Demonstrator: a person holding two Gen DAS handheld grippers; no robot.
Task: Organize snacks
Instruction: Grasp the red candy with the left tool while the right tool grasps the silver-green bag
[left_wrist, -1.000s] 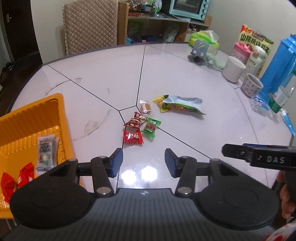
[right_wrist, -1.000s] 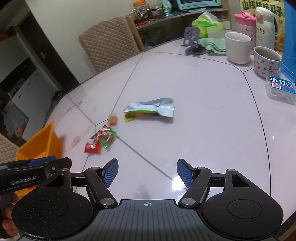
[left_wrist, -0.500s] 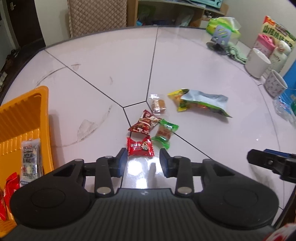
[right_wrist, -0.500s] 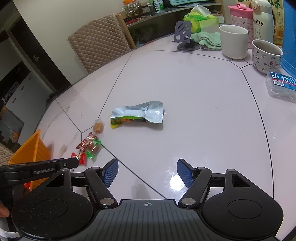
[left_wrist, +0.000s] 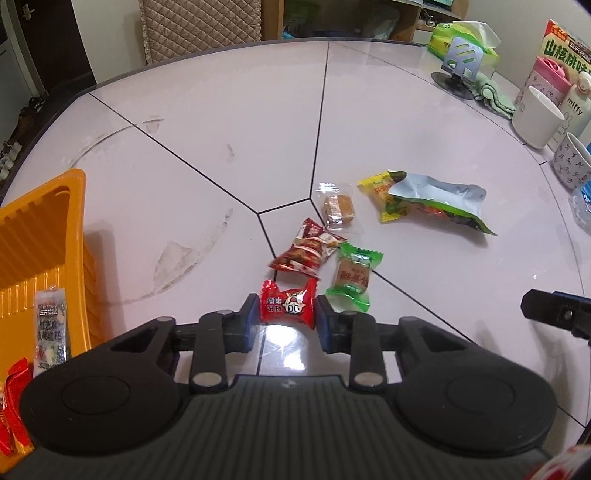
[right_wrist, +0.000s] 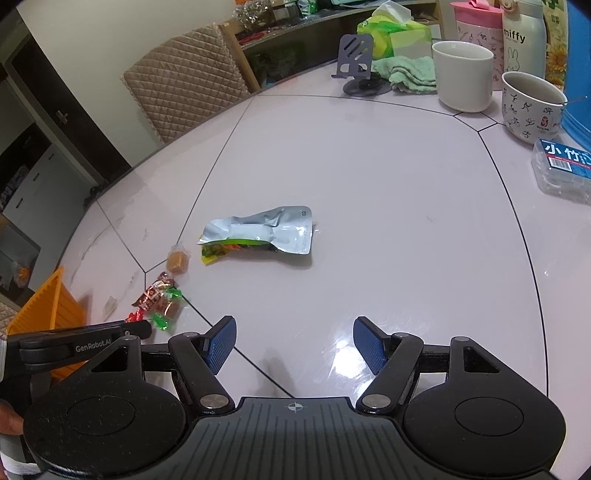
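A red candy (left_wrist: 288, 303) lies on the white table between the blue pads of my left gripper (left_wrist: 287, 309); the jaws are closing and both pads touch its wrapper. Just beyond lie a dark red packet (left_wrist: 308, 251), a green candy (left_wrist: 352, 275), a clear-wrapped brown cake (left_wrist: 338, 208) and a silver-green bag (left_wrist: 436, 201) on a yellow packet (left_wrist: 380, 188). The orange tray (left_wrist: 40, 236) at the left holds a white packet (left_wrist: 50, 328) and red candies (left_wrist: 13, 391). My right gripper (right_wrist: 294, 345) is open over bare table, short of the silver bag (right_wrist: 262, 232).
Along the right edge stand a white mug (right_wrist: 463, 75), a patterned cup (right_wrist: 532, 105), a clear plastic box (right_wrist: 563, 170), a phone stand (right_wrist: 356, 62) and a green cloth (right_wrist: 406, 72). A quilted chair (right_wrist: 181, 92) stands behind the table.
My left gripper came down and forward over the red candy and its jaws narrowed onto it. The right gripper drifted a little toward the silver bag, still open.
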